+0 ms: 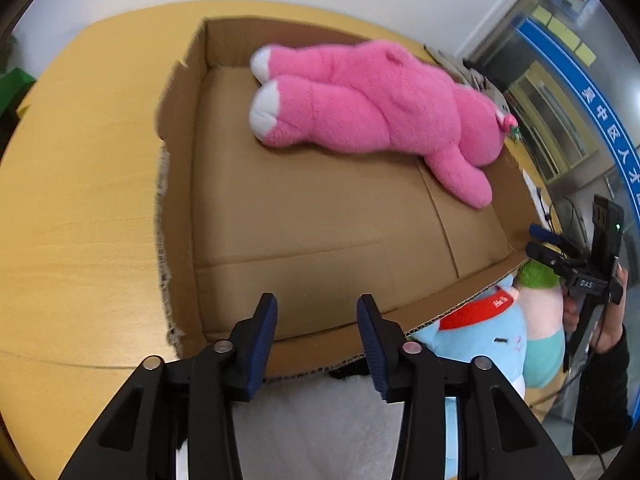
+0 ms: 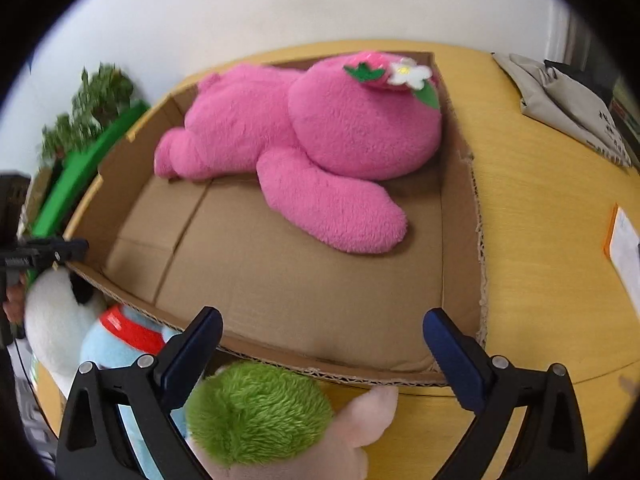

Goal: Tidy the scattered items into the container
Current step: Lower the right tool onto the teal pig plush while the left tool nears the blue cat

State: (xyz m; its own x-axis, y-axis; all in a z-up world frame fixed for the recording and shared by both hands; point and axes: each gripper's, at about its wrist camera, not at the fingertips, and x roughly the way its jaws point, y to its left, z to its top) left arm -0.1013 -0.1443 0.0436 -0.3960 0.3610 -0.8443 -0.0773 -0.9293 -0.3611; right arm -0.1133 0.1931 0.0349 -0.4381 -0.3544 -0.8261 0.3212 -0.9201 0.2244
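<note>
A shallow cardboard box [image 1: 320, 256] [image 2: 280, 280] lies on a yellow wooden table. A big pink plush bear [image 1: 368, 108] [image 2: 320, 140] lies inside it at the far side. My left gripper [image 1: 316, 320] is open over the box's near rim, with a white plush [image 1: 316, 428] [image 2: 52, 316] below it. A light blue plush with a red collar [image 1: 480, 336] [image 2: 116, 340] and a green-haired pink plush [image 2: 260, 408] [image 1: 536, 276] lie outside the box's near wall. My right gripper [image 2: 320, 336] is open just above the green-haired plush. It shows in the left wrist view [image 1: 560, 248].
The table [image 1: 80, 200] [image 2: 540, 240] surrounds the box. A beige cloth bag [image 2: 568, 104] lies at the far right. An orange-edged card [image 2: 624, 248] lies at the right edge. A green object and a plant [image 2: 88, 128] stand at the left.
</note>
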